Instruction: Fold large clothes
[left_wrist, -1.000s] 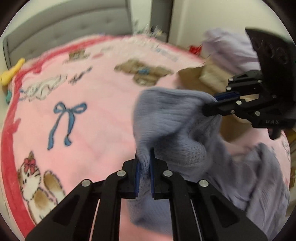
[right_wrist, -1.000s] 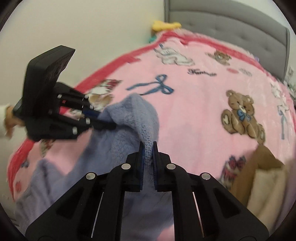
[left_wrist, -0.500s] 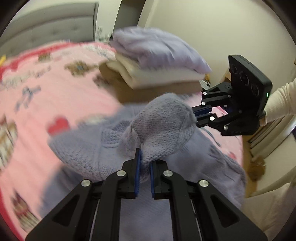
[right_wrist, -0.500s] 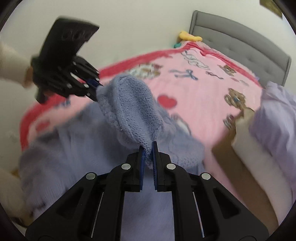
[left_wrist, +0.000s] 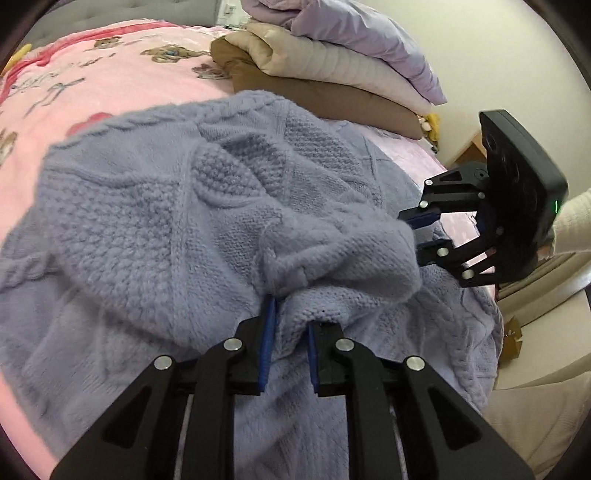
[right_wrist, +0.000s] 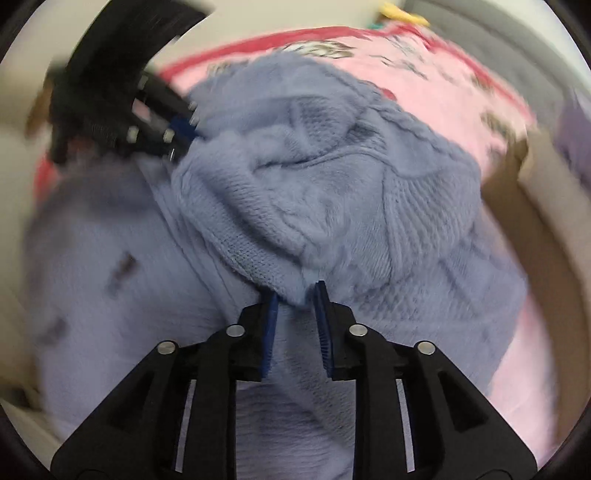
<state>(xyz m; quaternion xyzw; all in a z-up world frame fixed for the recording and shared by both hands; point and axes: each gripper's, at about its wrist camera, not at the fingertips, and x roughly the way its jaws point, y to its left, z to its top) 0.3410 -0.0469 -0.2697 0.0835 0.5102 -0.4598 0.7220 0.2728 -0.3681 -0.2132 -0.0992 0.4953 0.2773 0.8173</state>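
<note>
A lavender cable-knit sweater (left_wrist: 166, 206) lies on the pink blanket (left_wrist: 92, 85), its far part folded over onto the near part. My left gripper (left_wrist: 290, 314) sits at the folded edge, its jaws opening, with a bunch of knit loose between the blue pads. My right gripper (left_wrist: 424, 232) stands at the fold's right end, jaws likewise opening. In the right wrist view the sweater (right_wrist: 332, 192) fills the middle; only a tip of its edge hangs between the parted pads of the right gripper (right_wrist: 295, 299). The left gripper (right_wrist: 184, 138) is blurred at the upper left.
A stack of folded clothes (left_wrist: 332, 62), brown, cream and lilac, sits on the bed just beyond the sweater. A cream sleeve (left_wrist: 572, 225) shows behind the right gripper. The bed's edge and floor lie at the right. A grey headboard (left_wrist: 110, 14) is at the far end.
Both grippers carried the sweater's edge across and down onto the rest of the sweater. Their jaws, shut on the knit before, now stand apart.
</note>
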